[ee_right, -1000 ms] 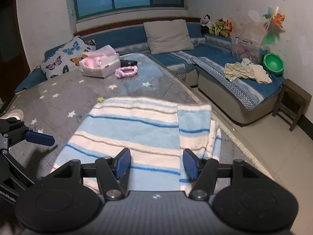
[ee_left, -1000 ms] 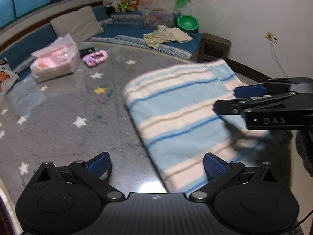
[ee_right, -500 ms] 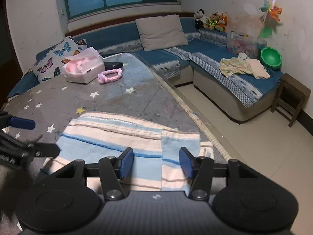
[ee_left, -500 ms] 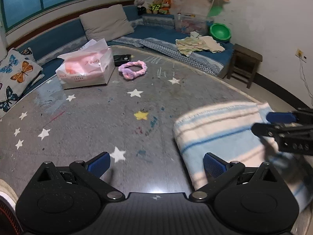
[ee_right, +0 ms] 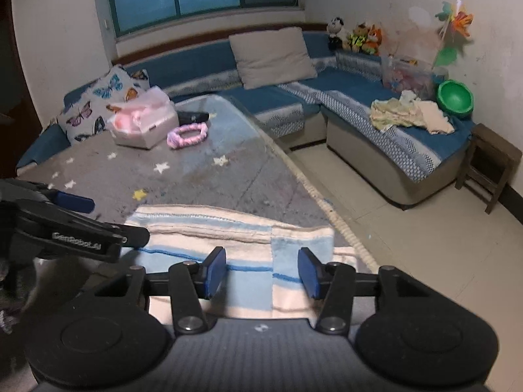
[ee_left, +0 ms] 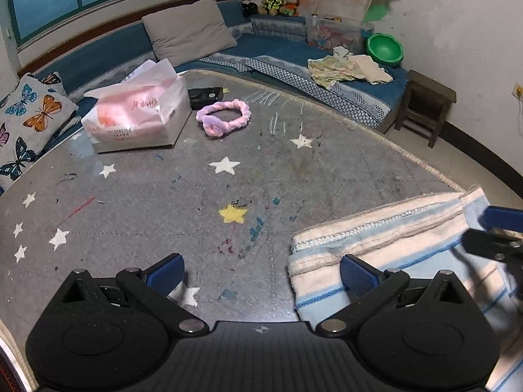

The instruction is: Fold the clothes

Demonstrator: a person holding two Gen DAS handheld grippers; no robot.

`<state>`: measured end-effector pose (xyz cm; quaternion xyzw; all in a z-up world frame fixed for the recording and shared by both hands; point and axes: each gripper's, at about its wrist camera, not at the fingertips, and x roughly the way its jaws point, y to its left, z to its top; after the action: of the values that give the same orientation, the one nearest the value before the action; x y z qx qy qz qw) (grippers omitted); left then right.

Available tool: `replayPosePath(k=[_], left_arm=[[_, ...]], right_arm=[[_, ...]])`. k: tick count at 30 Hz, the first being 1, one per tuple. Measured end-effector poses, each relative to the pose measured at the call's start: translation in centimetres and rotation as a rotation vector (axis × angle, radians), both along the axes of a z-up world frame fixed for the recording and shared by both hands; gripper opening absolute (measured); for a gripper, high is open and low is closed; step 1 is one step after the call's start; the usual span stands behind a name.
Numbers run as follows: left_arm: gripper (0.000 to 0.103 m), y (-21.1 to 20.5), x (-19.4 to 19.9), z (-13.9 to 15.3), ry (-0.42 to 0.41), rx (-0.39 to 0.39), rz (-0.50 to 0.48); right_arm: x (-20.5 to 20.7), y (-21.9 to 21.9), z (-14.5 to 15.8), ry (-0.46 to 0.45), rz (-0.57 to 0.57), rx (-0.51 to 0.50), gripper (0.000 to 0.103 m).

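A: Item one, the cloth?

B: Striped towel [ee_left: 392, 251], folded, blue and cream, lying flat on the grey star-print tabletop [ee_left: 228, 196] at its near right edge; at 3 o'clock from my left claw [ee_left: 260, 272], at 12 o'clock just ahead of my right claw [ee_right: 261, 272].

A: Claws?

B: Left claw: spread wide, empty, its right pad over the towel's corner. Right claw: spread, empty, above the towel.

A: Other stock?

B: Tissue box [ee_left: 137, 114] at 11 o'clock, far side; pink headband [ee_left: 224, 119] just beside it; green bowl [ee_right: 455, 98] on the blue sofa [ee_right: 376, 104] at 2 o'clock.
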<state>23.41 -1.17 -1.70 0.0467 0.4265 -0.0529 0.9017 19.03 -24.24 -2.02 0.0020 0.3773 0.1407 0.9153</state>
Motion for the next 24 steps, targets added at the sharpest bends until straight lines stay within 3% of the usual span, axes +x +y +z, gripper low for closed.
replayPosePath(k=[11,24], left_arm=[[0.103,0.1,-4.3,0.8,0.012,-0.031,-0.051],[0.097,-0.6,-7.2,0.3,0.043,-0.062,-0.083]], right_arm=[[-5.0,-3.7,0.2,0.025,-0.075,0.030,0.051],[-5.5,-4.9,-1.3,0.043,-0.152,0.143,0.051]])
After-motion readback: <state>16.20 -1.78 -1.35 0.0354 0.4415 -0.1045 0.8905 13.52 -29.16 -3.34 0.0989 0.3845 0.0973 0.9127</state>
